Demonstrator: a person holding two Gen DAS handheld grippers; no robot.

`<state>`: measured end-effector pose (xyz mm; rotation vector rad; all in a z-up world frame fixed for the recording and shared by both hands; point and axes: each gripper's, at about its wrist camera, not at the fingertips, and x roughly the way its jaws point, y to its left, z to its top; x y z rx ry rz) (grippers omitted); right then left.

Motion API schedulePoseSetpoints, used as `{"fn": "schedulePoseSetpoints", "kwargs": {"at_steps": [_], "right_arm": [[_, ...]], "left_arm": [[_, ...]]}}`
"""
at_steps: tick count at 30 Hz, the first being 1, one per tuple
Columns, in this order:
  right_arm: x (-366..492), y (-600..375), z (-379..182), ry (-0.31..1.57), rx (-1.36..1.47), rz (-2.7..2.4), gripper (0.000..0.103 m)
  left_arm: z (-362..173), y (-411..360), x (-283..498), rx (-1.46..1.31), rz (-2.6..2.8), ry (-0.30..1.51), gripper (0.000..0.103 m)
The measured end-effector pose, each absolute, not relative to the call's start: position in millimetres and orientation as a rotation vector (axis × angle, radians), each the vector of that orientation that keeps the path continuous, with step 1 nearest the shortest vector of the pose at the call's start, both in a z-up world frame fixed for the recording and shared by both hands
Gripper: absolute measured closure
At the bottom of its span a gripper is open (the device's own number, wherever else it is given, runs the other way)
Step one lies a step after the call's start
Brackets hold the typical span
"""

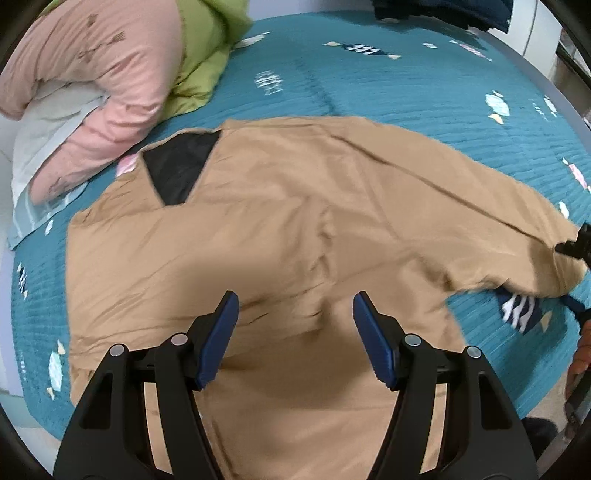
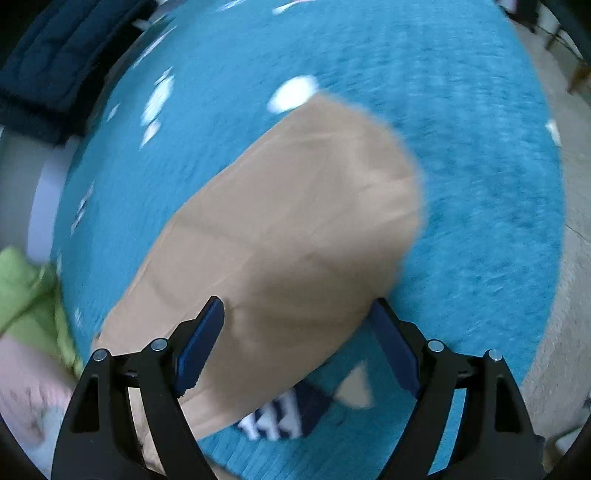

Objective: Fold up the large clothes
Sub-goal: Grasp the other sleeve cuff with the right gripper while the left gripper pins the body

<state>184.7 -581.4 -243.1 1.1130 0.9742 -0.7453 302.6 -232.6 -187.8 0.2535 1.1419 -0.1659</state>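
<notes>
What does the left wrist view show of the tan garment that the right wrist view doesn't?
Only the left wrist view shows the tan garment's body with its black lining at the neck, and the open left tool above it. Only the right wrist view shows the sleeve end up close, blurred, beyond the open right tool. Both show the teal bedspread, the green bedding and the pink bedding.

Teal patterned bedspread (image 1: 406, 92); far left, pink quilt (image 1: 110, 74) beside green quilt (image 1: 203, 66); far right, dark folded blanket (image 1: 443, 11).
</notes>
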Motion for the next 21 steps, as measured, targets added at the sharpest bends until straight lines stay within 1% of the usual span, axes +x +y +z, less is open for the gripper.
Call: {"fn": "schedulePoseSetpoints", "kwargs": {"at_steps": [2,7,9,10,11,12,13,14,15,16,17,18,19,20,21], "right_arm": [[181.5,-586.7,-247.8,0.923,1.189,-0.717,0.022],[186.2,-597.1,-245.5,0.817,1.252,-0.579,0.022],[195.3,-602.9,-254.9,0.759,1.362,-0.421,0.022],[199.7,-601.6,-259.9,0.747,1.419,-0.350,0.027],[203.8,-603.7,-265.4,0.745,1.458,-0.322,0.037],[202.3,-604.9,-269.8,0.752,1.477,-0.336,0.043],[202.4,-604.4,-270.1,0.763,1.464,-0.360,0.056],[203.1,-603.4,-267.6,0.782,1.426,-0.391,0.063],[204.4,-602.6,-261.3,0.797,1.365,-0.411,0.076],[206.2,-601.3,-256.6,0.796,1.333,-0.414,0.077],[208.1,-598.2,-251.5,0.786,1.301,-0.413,0.078],[208.5,-596.6,-243.5,0.770,1.263,-0.414,0.078],[211.4,-594.8,-239.6,0.764,1.241,-0.419,0.078],[213.9,-591.7,-236.3,0.760,1.216,-0.429,0.078],[214.6,-590.1,-232.5,0.762,1.190,-0.443,0.078]], "left_arm": [[-187.0,-243.7,305.4,0.257,-0.177,1.121,0.038],[-194.5,-266.8,314.9,0.251,-0.197,1.105,0.038],[-197.5,-273.8,319.1,0.226,-0.209,1.109,0.038],[-198.3,-276.7,321.0,0.212,-0.215,1.107,0.038],[-199.1,-280.1,322.7,0.204,-0.220,1.101,0.038],[-199.6,-284.1,323.9,0.203,-0.222,1.097,0.039],[-200.0,-288.4,325.4,0.203,-0.228,1.091,0.039],[-200.2,-291.7,326.1,0.202,-0.234,1.086,0.046],[-201.4,-297.0,328.9,0.201,-0.248,1.078,0.055],[-202.3,-299.6,330.9,0.199,-0.254,1.077,0.060],[-204.9,-302.2,333.6,0.195,-0.259,1.080,0.073],[-210.6,-304.0,338.3,0.182,-0.264,1.091,0.083],[-219.5,-304.0,344.0,0.168,-0.260,1.114,0.087],[-233.3,-302.3,351.2,0.161,-0.230,1.159,0.094],[-245.9,-299.9,357.7,0.148,-0.208,1.202,0.096]]}}
